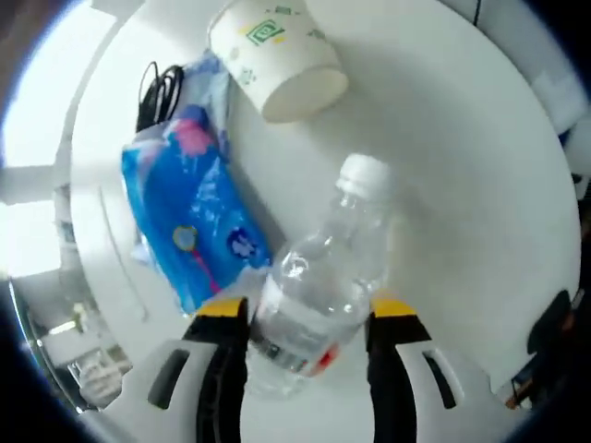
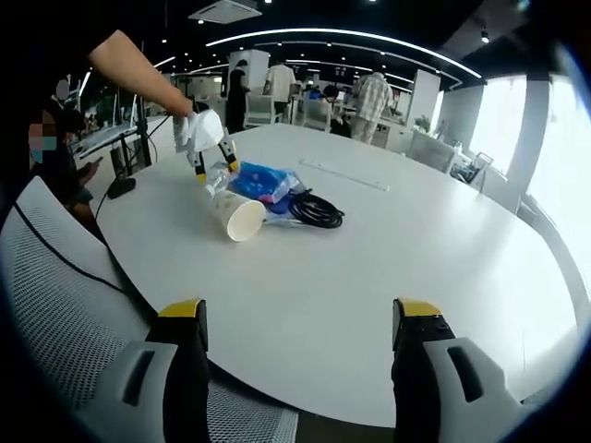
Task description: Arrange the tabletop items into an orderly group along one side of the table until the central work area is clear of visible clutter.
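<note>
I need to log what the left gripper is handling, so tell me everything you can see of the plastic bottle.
The plastic bottle is clear, with a white screw cap and a label band with a red patch near its base. It looks empty or nearly so. It sits between the jaws of the left gripper, cap pointing away, over the white table, beside the blue packet. In the right gripper view it is small, by the paper cup.

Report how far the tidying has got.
Mostly done: the paper cup, blue packet and black cable already lie grouped near one edge of the white table, whose middle looks bare. In hand: the left gripper holds the water bottle beside the packet. Left: releasing it there. The right gripper is open, holding nothing.
</note>
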The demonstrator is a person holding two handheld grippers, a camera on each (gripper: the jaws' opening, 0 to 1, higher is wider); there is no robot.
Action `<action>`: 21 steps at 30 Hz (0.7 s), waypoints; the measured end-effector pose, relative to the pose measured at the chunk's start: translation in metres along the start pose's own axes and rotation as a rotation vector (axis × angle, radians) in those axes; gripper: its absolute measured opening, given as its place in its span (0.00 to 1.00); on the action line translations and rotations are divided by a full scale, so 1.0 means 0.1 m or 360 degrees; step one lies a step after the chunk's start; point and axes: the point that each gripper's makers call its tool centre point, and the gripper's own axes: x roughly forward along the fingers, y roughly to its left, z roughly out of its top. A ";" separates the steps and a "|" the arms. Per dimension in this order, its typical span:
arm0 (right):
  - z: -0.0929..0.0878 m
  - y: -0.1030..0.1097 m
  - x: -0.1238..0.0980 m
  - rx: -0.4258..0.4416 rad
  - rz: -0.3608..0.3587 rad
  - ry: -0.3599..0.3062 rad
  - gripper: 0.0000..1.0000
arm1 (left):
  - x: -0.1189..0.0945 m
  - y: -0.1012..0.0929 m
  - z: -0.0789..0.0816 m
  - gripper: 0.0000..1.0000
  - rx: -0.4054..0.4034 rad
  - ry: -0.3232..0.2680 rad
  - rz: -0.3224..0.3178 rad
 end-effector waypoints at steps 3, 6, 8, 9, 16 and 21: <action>0.00 0.00 0.00 -0.0002 -0.0004 0.0001 0.81 | 0.02 -0.02 -0.03 0.45 0.0003 0.0007 -0.0024; -0.01 0.00 0.00 -0.0001 -0.0006 0.0003 0.81 | 0.02 -0.06 -0.02 0.40 0.0033 0.0018 -0.0066; 0.00 0.00 0.00 -0.0002 -0.0007 0.0000 0.81 | 0.02 -0.05 -0.01 0.38 0.0014 0.0021 -0.0060; 0.00 0.00 0.00 -0.0003 -0.0007 0.0002 0.81 | 0.02 -0.05 -0.02 0.37 -0.0010 0.0020 -0.0067; 0.01 -0.01 0.00 -0.0006 -0.0011 -0.0002 0.81 | 0.00 -0.06 -0.01 0.33 -0.0082 0.0015 -0.0095; 0.02 -0.02 -0.01 -0.0005 -0.0016 -0.0010 0.81 | -0.02 -0.14 -0.01 0.32 -0.0084 0.0027 -0.0148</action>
